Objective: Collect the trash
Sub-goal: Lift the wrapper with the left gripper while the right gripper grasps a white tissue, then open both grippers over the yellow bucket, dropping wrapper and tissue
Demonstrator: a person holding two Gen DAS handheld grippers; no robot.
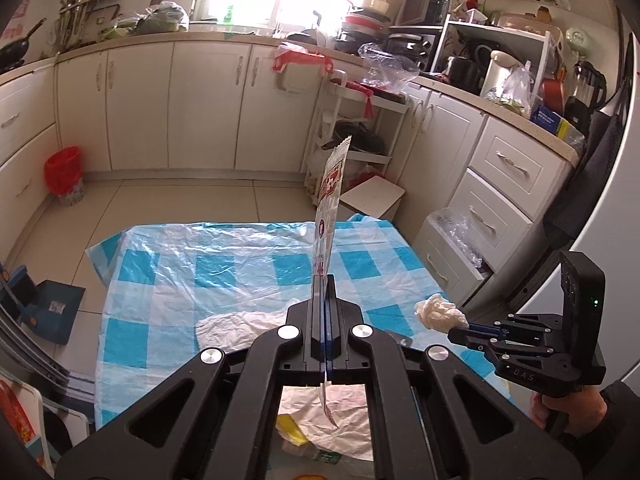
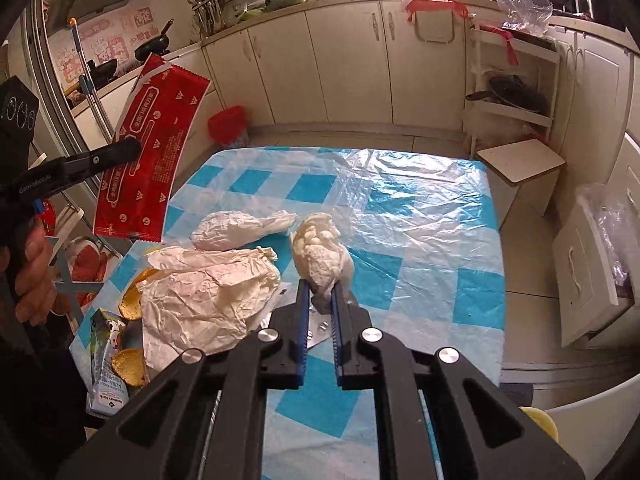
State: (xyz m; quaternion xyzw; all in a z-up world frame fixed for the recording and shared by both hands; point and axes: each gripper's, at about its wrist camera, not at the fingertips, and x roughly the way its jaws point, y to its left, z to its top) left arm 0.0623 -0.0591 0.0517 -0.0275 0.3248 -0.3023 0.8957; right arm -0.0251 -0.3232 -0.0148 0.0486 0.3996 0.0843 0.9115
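Observation:
My left gripper (image 1: pixel 323 280) is shut on a flat red and white snack wrapper (image 1: pixel 330 204), held edge-on above the table; from the right wrist view the same wrapper (image 2: pixel 150 152) shows its red face in the left gripper (image 2: pixel 134 146). My right gripper (image 2: pixel 322 290) is shut on a crumpled white tissue wad (image 2: pixel 322 254), lifted just off the blue-checked tablecloth (image 2: pixel 440 240); in the left wrist view that wad (image 1: pixel 438 312) hangs from the right gripper (image 1: pixel 454 334). Crumpled white paper (image 2: pixel 200 296), a twisted tissue (image 2: pixel 240 230), orange peels (image 2: pixel 130 300) and a small carton (image 2: pixel 106 364) lie on the table's left side.
A red-lined trash bin (image 1: pixel 64 176) stands on the floor by the far cabinets. A clear plastic sheet (image 1: pixel 224 256) covers part of the table. A white stool (image 2: pixel 520 164), a rack with pans (image 2: pixel 512 92) and drawers (image 1: pixel 496 204) crowd the right side. A blue dustpan (image 1: pixel 52 312) lies left.

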